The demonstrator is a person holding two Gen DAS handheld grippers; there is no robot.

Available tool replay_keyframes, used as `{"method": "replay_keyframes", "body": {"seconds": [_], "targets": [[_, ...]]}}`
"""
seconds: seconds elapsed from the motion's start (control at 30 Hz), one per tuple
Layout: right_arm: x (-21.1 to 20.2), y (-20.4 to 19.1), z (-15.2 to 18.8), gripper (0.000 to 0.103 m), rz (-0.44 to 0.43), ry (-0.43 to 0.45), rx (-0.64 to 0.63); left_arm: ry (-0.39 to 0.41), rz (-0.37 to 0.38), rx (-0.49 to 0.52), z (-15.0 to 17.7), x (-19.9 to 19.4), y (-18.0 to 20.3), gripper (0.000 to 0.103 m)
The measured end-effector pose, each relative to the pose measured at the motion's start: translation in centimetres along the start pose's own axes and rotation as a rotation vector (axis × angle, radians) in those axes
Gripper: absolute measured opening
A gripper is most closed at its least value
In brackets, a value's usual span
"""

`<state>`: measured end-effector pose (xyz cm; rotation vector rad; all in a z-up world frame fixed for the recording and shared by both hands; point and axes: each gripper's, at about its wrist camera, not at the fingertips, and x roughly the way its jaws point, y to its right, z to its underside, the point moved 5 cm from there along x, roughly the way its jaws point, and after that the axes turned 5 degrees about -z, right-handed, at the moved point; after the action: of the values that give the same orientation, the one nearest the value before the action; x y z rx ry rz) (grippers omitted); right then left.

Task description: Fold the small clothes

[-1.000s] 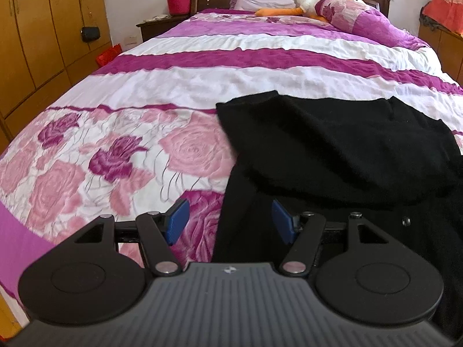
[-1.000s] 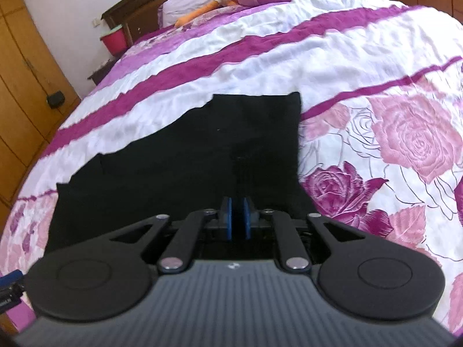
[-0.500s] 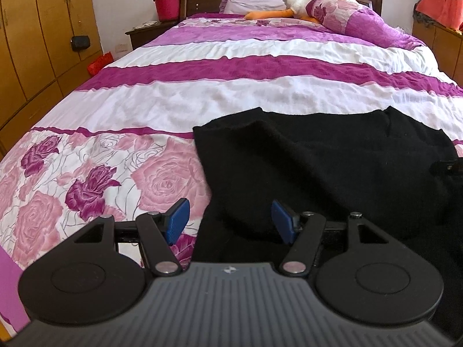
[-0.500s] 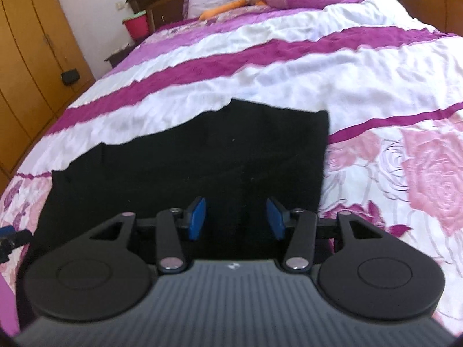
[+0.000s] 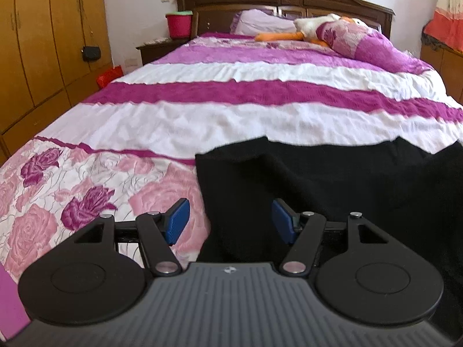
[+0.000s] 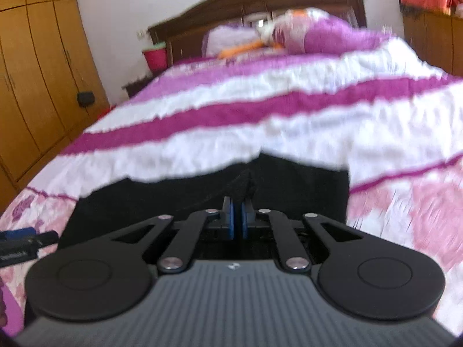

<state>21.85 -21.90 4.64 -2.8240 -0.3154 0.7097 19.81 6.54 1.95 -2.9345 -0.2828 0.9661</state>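
Observation:
A black garment (image 5: 332, 185) lies spread on the bed's floral cover, folded over on itself. My left gripper (image 5: 228, 219) is open and empty, low over the garment's left edge. In the right wrist view the black garment (image 6: 179, 196) fills the near middle. My right gripper (image 6: 238, 217) has its blue pads nearly together, and a ridge of black cloth rises just ahead of them; the view is blurred, so whether cloth is pinched is unclear. The left gripper's tip (image 6: 26, 237) shows at the far left edge.
The bed cover (image 5: 231, 115) has white and magenta stripes and pink roses. Pillows and a plush toy (image 5: 318, 29) lie at the wooden headboard. A wardrobe (image 5: 43, 43) stands left, with a nightstand and a red bucket (image 5: 179, 24) beside the bed.
My right gripper opened half a second ago and has now closed again, and its view has tilted up with motion blur. My left gripper stayed open and shifted a little over the garment's left edge.

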Motion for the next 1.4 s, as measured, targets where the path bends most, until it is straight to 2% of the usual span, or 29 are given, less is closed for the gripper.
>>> {"method": "replay_keyframes", "body": {"seconds": [0.1, 0.2, 0.3, 0.4, 0.5, 0.67, 0.8, 0.87, 1.07, 1.27, 1.4], "targets": [[-0.5, 0.2, -1.0, 0.008, 0.067, 0.056, -0.050, 0.032, -0.005, 0.005, -0.7, 0.8, 0.8, 0.068], [0.7, 1.4, -0.6, 0.008, 0.082, 0.029, -0.031, 0.054, -0.049, 0.049, -0.9, 2.4, 1.8, 0.068], [2.3, 2.4, 0.9, 0.008, 0.111, -0.015, -0.037, 0.010, -0.080, 0.074, -0.3, 4.9, 2.3, 0.068], [4.1, 4.0, 2.9, 0.008, 0.136, -0.081, -0.019, -0.048, -0.078, 0.070, 0.8, 7.1, 2.3, 0.068], [5.3, 5.5, 4.8, 0.010, 0.144, -0.137, 0.007, -0.051, -0.059, 0.042, 1.4, 8.0, 1.8, 0.069], [5.3, 6.1, 5.5, 0.011, 0.114, -0.132, 0.039, -0.065, -0.056, 0.046, 1.5, 8.5, 1.6, 0.071], [4.0, 5.9, 5.1, 0.017, 0.108, -0.121, 0.057, -0.064, -0.055, 0.045, 1.4, 7.3, 1.3, 0.071], [2.8, 5.8, 5.0, 0.026, 0.105, -0.121, 0.070, -0.066, -0.046, 0.036, 1.4, 6.2, 0.8, 0.071], [-2.1, 5.0, 6.0, 0.027, 0.088, -0.144, 0.097, -0.083, -0.044, 0.030, 2.4, 2.5, -0.9, 0.071], [-6.8, 4.1, 7.7, 0.027, 0.053, -0.170, 0.122, -0.139, -0.028, 0.004, 5.1, -1.1, -2.2, 0.071], [-9.5, 3.8, 8.9, 0.028, 0.031, -0.177, 0.147, -0.146, -0.014, -0.002, 6.8, -3.8, -3.0, 0.071]]}}
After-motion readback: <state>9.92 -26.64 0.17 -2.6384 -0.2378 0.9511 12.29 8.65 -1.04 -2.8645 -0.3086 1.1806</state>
